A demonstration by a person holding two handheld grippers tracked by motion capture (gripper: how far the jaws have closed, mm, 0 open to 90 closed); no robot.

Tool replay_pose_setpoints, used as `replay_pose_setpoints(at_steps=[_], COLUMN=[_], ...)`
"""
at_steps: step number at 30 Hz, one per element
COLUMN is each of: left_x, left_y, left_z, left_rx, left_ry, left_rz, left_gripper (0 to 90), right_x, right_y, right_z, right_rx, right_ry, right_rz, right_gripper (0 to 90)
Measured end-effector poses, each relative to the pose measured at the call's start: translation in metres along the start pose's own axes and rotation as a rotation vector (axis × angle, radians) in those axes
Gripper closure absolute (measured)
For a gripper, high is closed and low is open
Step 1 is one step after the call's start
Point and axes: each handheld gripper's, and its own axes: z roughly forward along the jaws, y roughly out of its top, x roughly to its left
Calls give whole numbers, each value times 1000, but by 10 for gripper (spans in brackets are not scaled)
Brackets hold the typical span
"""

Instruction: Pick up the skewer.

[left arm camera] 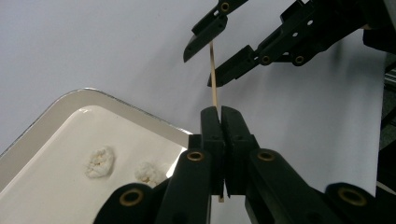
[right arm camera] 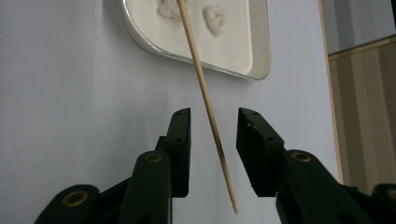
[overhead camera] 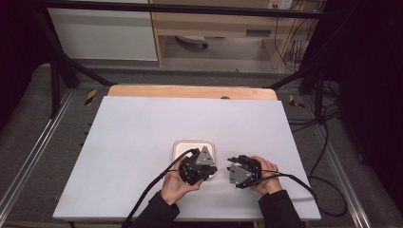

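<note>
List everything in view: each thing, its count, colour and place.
table: one, white top with a wooden far edge, centre of the high view
tray: one, white with a silvery rim, near middle of the table
lumps: two, white, lying apart in the tray
skewer: one, thin and wooden, clamped in the left gripper and passing between the right gripper's open jaws
shelf: one, wooden, beyond the table
cables: several, black, on the floor at right
left gripper: one, black, shut on the skewer
right gripper: one, black, open
hands: two, each holding a gripper, near edge
</note>
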Motion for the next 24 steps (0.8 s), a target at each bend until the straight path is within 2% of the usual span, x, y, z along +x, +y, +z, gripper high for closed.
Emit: replay_pose_setpoints(at_steps=[7,11,19,24], left_x=[0,0,2,5], left_y=[0,0,-1,0], left_z=[0,0,1,1], left_rx=[2,3,11,20], left_ry=[-9,-14,-15,-13], left_rz=[5,4,3,-14], left_gripper=[888,888,887,880], right_x=[-1,0,2,3], right_y=[-1,0,0,1], right_z=[0,-1,-1,-2], right_rx=[0,-3,7,11], right_ry=[6,9,13,21], right_rz=[-53,-66,-125,-155], right_gripper=[794,843,873,887])
